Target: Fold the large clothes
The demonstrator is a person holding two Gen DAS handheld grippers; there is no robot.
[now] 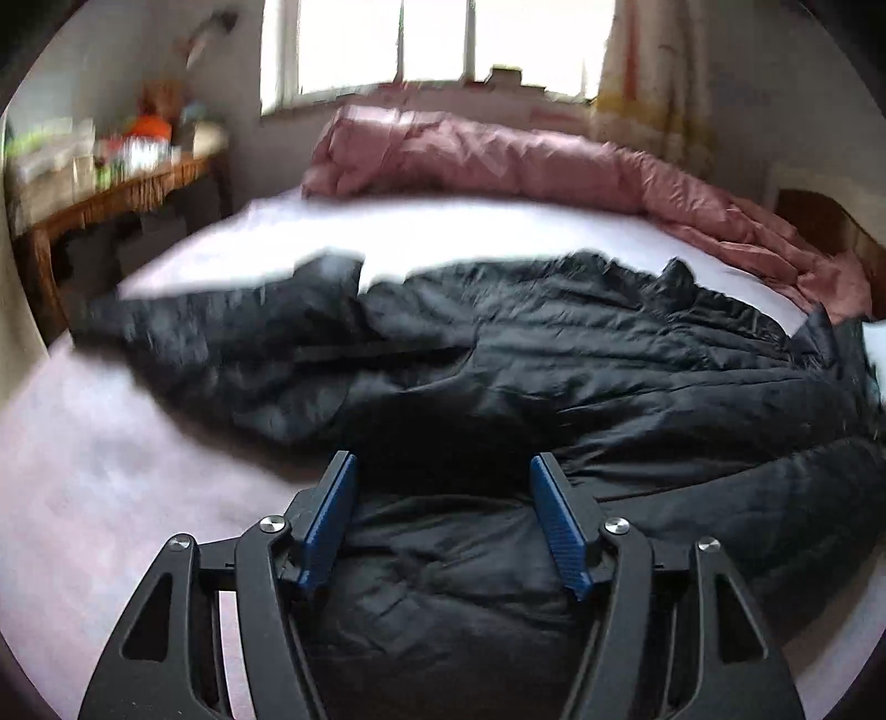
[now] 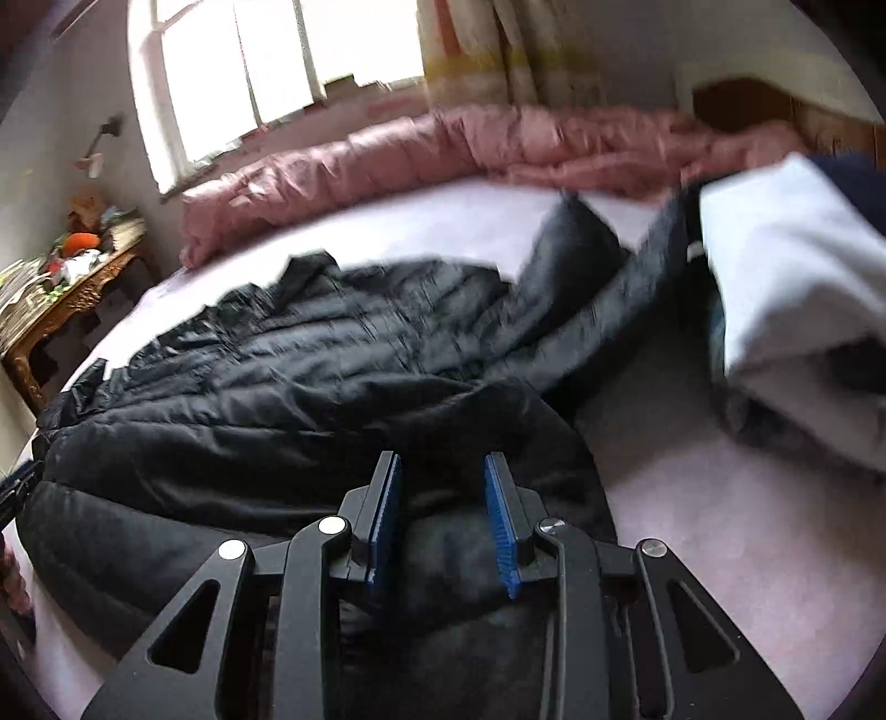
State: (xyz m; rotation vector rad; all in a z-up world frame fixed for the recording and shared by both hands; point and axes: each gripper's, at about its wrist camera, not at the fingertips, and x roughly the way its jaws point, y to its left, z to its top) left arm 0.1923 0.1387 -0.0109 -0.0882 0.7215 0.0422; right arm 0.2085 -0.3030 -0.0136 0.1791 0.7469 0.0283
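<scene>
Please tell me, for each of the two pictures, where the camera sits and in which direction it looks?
Left wrist view: sits on the left tool, looks along its open fingers across the black jacket toward the window.
Right wrist view: sits on the right tool, fingers open over the black jacket, facing the window; a white cloth pile lies to the right.
Both share the jacket, the pink blanket and the wooden table. No hand is clearly visible.

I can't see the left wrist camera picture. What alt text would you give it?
A black puffer jacket lies crumpled across a pale pink bed, with the left gripper hovering over its near edge, blue-padded jaws open. Behind it lie a bunched pink duvet, a bright window and a cluttered wooden side table.
</scene>
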